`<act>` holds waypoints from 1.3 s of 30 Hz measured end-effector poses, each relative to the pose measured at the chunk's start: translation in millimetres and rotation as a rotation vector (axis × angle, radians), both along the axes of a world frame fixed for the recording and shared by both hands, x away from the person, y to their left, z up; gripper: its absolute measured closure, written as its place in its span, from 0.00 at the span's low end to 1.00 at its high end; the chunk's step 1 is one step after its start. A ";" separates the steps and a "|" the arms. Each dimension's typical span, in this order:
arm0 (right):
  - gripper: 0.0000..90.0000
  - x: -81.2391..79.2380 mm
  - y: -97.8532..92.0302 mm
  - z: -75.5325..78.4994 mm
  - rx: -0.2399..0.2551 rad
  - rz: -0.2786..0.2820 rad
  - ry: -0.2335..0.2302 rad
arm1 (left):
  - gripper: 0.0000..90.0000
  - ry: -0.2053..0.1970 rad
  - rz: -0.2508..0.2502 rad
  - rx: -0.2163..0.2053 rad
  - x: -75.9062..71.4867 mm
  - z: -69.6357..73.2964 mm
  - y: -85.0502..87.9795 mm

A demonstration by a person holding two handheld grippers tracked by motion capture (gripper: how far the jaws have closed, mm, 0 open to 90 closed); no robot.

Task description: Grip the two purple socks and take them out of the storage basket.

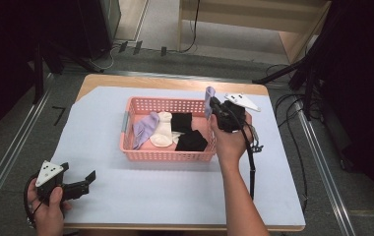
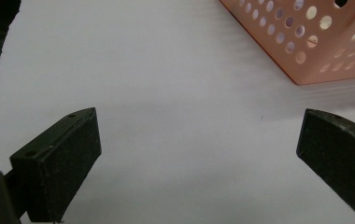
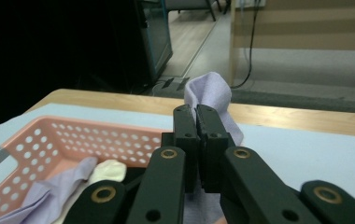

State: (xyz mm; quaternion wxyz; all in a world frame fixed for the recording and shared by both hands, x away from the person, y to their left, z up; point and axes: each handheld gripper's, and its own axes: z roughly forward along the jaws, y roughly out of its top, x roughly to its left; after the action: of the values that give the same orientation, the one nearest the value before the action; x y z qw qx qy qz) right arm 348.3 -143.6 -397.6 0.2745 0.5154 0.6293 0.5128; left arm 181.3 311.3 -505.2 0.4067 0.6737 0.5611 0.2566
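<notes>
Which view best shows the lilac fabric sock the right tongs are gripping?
Right gripper view: the lilac fabric sock sits pinched between the shut right tongs, close up. High view shows it small, above the pink plastic basket's corner. Left gripper view gives nothing on it.

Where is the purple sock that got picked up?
In the high view, the lifted purple sock is pinched in the right tongs, above the pink basket's back right corner; another purple sock lies inside the basket.

black fingers, grey three-cornered plate, black cable
</notes>
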 end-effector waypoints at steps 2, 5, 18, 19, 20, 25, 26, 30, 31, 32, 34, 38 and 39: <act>0.99 -2.8 -9.6 0.9 0.012 -0.021 -0.005 | 0.01 0.001 -0.001 0.001 0.0 0.0 0.0; 0.99 -8.3 -33.3 -0.4 0.028 -0.069 -0.017 | 0.01 -0.001 0.000 0.001 -0.1 0.0 0.1; 0.98 -24.6 -98.6 -29.7 0.013 -0.189 0.043 | 0.01 -0.005 -0.001 0.002 -0.2 -0.1 -0.6; 0.98 -25.9 -103.1 -34.6 0.007 -0.198 0.054 | 0.01 -0.004 0.000 0.004 -0.3 0.0 -0.7; 0.98 -28.5 -111.5 -45.0 0.003 -0.209 0.081 | 0.01 -0.005 0.002 0.005 -0.3 0.0 -0.8; 0.98 -32.0 -121.4 -67.5 -0.011 -0.215 0.139 | 0.01 -0.005 0.001 0.008 -0.2 -0.1 -1.0; 0.98 -33.2 -123.8 -78.0 -0.017 -0.218 0.173 | 0.01 -0.007 0.003 0.009 -0.2 -0.2 -1.1; 0.92 -33.3 -126.4 -89.9 -0.008 -0.209 0.207 | 0.01 -0.005 0.002 0.009 -0.3 -0.1 -1.2; 0.85 -32.9 -127.1 -91.8 0.003 -0.206 0.209 | 0.01 -0.006 0.003 0.010 -0.3 -0.1 -1.3; 0.69 -32.2 -128.0 -90.3 0.058 -0.196 0.193 | 0.01 -0.009 0.004 0.009 -0.4 -0.1 -1.3; 0.66 -32.7 -127.7 -87.2 0.083 -0.204 0.175 | 0.01 -0.009 0.004 0.009 -0.4 -0.1 -1.2; 0.63 -32.1 -120.7 -67.4 0.111 -0.197 0.123 | 0.01 -0.007 0.004 0.011 -0.4 -0.1 -1.6; 0.62 -32.3 -118.2 -63.6 0.109 -0.194 0.123 | 0.01 -0.012 0.006 0.010 -0.2 -0.4 -1.8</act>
State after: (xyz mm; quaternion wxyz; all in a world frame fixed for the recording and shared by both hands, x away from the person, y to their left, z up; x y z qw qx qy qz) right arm 316.1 -261.8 -461.2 0.2554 0.6186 0.5632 0.4847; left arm 181.1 309.5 -505.6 0.4060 0.6725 0.5594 0.2644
